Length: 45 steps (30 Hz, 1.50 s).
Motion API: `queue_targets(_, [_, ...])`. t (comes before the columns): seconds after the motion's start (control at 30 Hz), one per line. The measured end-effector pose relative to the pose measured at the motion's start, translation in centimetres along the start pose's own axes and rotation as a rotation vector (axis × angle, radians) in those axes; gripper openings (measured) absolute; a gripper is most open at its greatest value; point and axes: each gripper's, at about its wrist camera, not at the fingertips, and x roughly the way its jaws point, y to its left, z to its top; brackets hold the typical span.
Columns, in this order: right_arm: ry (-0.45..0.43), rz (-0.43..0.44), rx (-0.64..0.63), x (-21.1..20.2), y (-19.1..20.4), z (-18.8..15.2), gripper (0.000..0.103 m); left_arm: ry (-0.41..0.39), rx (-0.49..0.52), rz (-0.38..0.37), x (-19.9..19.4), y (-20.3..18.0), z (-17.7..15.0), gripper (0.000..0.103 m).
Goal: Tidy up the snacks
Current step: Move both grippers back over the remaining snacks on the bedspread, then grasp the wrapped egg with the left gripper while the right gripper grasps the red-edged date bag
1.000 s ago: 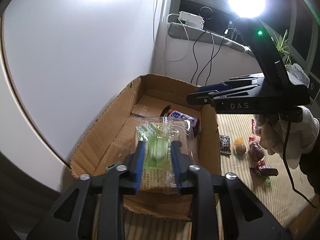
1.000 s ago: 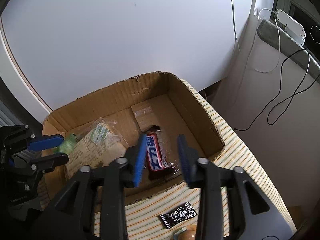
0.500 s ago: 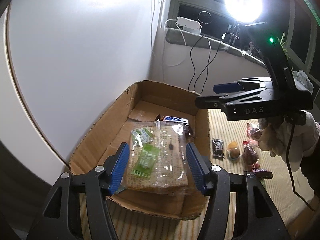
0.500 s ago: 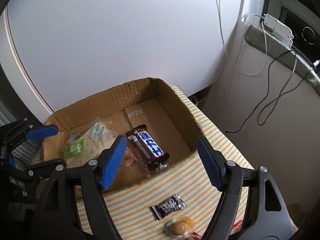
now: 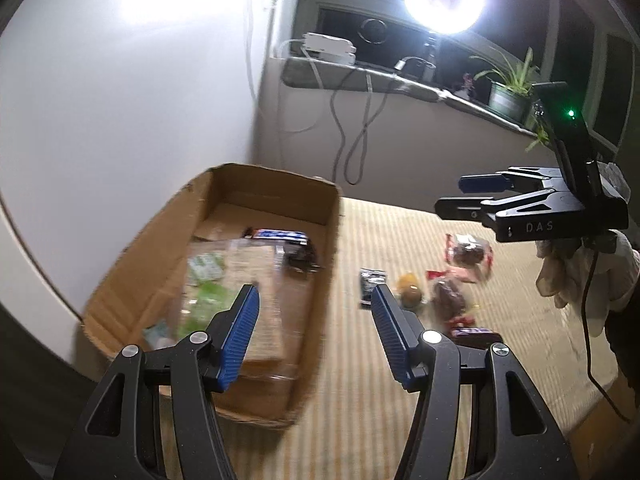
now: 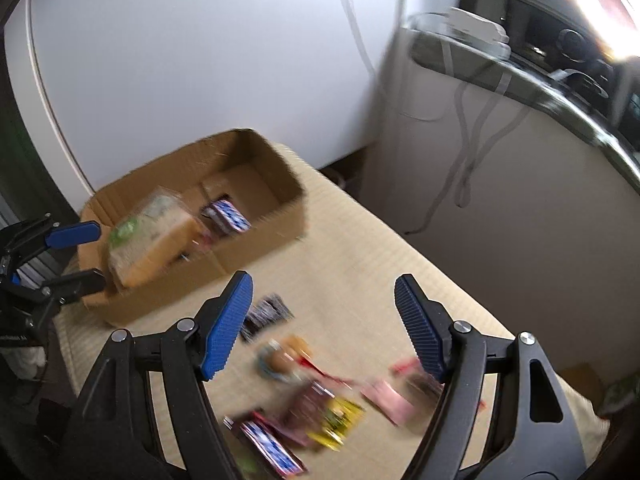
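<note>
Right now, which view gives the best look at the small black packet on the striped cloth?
The left wrist view: the small black packet lies unobstructed beside the cardboard box, only mildly blurred. In the right wrist view the packet is smeared by motion and partly hidden behind a blue fingertip.

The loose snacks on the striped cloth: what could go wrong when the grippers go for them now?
The snack pile is crowded and overlapping, so the open right gripper might pinch two wrappers at once. The small black packet lies flat and may slip. Both views are blurred, so aim could be off near the cardboard box wall.
</note>
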Motion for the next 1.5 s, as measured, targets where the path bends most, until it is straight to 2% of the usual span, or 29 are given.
queue_targets(0.17, [0.006,-0.049,0.069,-2.0,-3.7,-2.8,0.076,0.016,0.044,-0.036,0.6,-2.5,-0.1,0.049])
queue_targets(0.23, [0.012,-0.066,0.092,-2.7,-5.0,-3.8,0.076,0.027,0.058,-0.055,1.0,-3.4,-0.3,0.039])
queue_targets(0.33, [0.023,-0.081,0.127,-3.4,-6.8,-5.3,0.076,0.047,0.078,-0.074,1.9,-4.7,-0.6,0.031])
queue_targets(0.53, [0.045,-0.117,0.167,-3.6,-9.3,-7.7,0.076,0.089,0.099,-0.114,3.6,-6.7,-0.9,0.021])
queue_targets(0.7, [0.057,-0.103,0.170,-3.2,-10.4,-8.7,0.076,0.116,0.112,-0.121,5.0,-7.6,-0.8,0.019])
queue_targets(1.1, [0.099,-0.059,0.081,0.3,-9.7,-8.1,0.076,0.189,0.142,-0.110,9.5,-9.4,-0.5,0.017])
queue_targets(1.5, [0.150,-0.038,0.022,3.7,-9.3,-7.5,0.076,0.217,0.170,-0.062,12.4,-10.0,0.2,0.019])
